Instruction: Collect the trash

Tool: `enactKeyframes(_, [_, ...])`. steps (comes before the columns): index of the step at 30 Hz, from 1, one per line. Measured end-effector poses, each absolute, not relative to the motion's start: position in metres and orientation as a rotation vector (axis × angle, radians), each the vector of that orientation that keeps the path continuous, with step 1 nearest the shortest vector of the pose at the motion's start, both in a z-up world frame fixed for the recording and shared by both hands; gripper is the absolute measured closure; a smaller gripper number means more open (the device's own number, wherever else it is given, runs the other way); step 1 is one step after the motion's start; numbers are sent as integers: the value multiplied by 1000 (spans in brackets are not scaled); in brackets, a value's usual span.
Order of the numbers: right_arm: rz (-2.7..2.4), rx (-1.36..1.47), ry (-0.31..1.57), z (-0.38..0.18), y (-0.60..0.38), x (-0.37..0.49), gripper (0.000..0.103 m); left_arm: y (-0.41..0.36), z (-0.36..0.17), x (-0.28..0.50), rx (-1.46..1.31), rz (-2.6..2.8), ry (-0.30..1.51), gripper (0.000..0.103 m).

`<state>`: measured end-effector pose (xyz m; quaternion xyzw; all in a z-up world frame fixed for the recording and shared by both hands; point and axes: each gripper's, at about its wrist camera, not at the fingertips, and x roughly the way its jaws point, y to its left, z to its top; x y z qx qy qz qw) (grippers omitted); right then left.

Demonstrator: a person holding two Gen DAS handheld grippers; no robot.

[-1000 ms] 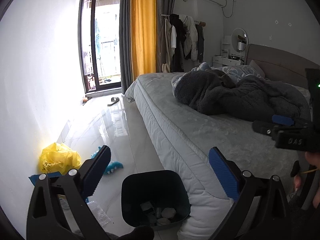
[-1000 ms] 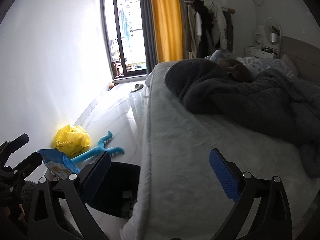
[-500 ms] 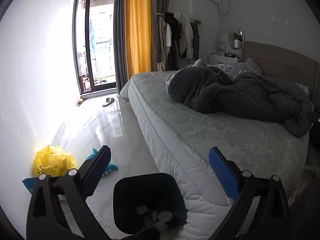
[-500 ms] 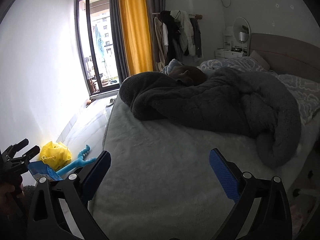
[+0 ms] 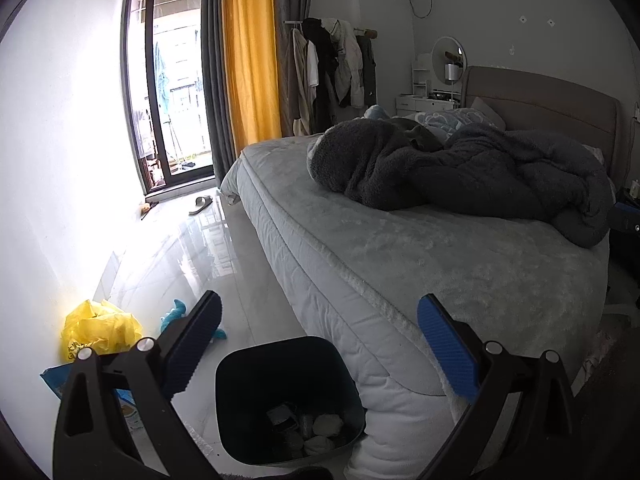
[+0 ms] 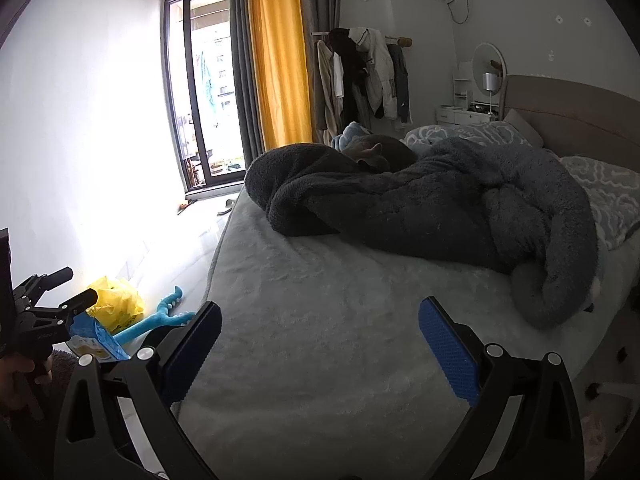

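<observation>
— How far along are we?
— Our bin (image 5: 288, 400) at the bed's (image 5: 400, 248) foot holds some crumpled scraps; the yellow bag (image 5: 100, 332) and blue packet (image 6: 94, 338) lie on the floor by the wall.
— And the claws?
— Left claw (image 5: 318, 342) and right claw (image 6: 320, 344) both gape, empty.

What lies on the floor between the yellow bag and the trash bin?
In the left wrist view, a blue toy lies on the floor between the yellow bag and the trash bin.
</observation>
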<state>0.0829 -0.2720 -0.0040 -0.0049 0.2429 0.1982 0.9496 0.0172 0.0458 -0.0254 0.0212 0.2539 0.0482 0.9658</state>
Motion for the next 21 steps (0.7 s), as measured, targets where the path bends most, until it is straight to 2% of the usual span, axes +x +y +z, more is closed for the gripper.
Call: enactKeyframes(21, [421,-7,502,-3,-271,83,3,51,-24,10,2,112,498,3])
